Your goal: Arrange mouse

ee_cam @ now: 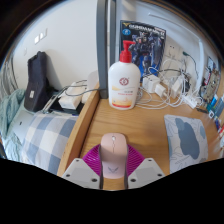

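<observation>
A pale pink mouse (pixel 113 150) sits lengthwise between my two fingers, over the wooden desk (pixel 150 125). The magenta pads (pixel 93 159) press against its left and right sides with no gap showing, so my gripper (pixel 113 162) is shut on it. The mouse's rear end is hidden low between the fingers. A grey mouse mat (pixel 187 138) lies on the desk ahead and to the right of the fingers.
A white pump bottle with a red top (pixel 123 82) stands straight ahead at the back of the desk. White cables and plugs (pixel 168 90) lie behind on the right. Left of the desk's edge are a checked bed cover (pixel 40 135) and a black bag (pixel 38 80).
</observation>
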Motion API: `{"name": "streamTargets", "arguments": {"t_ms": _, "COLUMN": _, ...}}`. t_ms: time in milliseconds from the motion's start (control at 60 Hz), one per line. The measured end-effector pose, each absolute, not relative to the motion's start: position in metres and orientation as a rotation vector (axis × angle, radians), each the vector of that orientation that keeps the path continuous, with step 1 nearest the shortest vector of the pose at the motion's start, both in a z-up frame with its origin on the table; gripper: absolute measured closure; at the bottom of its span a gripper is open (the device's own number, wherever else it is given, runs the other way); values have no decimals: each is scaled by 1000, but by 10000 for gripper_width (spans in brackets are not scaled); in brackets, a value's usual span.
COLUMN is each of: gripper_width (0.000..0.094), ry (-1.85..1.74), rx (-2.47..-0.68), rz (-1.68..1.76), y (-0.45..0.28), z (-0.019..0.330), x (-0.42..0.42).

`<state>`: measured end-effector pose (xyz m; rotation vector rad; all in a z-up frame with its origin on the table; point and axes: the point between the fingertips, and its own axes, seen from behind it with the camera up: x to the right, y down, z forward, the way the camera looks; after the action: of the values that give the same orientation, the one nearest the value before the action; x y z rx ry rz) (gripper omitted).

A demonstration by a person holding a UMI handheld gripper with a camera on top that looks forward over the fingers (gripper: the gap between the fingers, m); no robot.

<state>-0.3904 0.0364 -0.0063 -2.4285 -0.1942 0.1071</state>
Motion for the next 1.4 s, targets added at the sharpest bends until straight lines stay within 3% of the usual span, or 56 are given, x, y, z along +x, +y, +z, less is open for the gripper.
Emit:
{"name": "streamTargets", "arguments": {"t_ms": 117, "gripper_width": 659, "ry": -185, "rx": -2351, "rz": 132, "y": 49, "z": 45, "x": -375}}
{"name": "streamTargets", "arguments": {"t_ms": 367, "gripper_width": 661, "ry": -129, "rx": -2071, "rz": 33, "y": 90, "z": 224, "x": -264}}
{"name": "streamTargets", "arguments": {"t_ms": 483, "gripper_width": 660, "ry": -77, "rx": -2022, "rz": -40, "y": 113, "z": 252, "x": -192}}
{"name": "streamTargets", "arguments": {"t_ms": 600, "gripper_width": 663, "ry": -49, "rx": -2060, "rz": -64, "y": 129, "z": 224, "x": -137}}
{"name": "streamTargets", "arguments": {"t_ms": 850, "gripper_width": 661, "ry": -3, "rx": -2324, "rz": -35, "y": 115, "z": 64, "x": -87}}
{"name": "streamTargets", "arguments": {"t_ms": 967, "gripper_width": 661, "ry": -9, "rx": -2415, "rz": -8, "y": 102, "z": 13, "x": -89}}
{"name": "streamTargets", "arguments": {"t_ms": 1083, "gripper_width": 641, "ry": -19, "rx": -2466, "rz": 4, "y": 92, "z": -15, "x": -93}}
{"name": "streamTargets", "arguments": {"t_ms": 1400, "gripper_width": 467, "ry": 11, "rx": -2469, "rz": 13, "y": 92, "z": -16, "x": -92}}
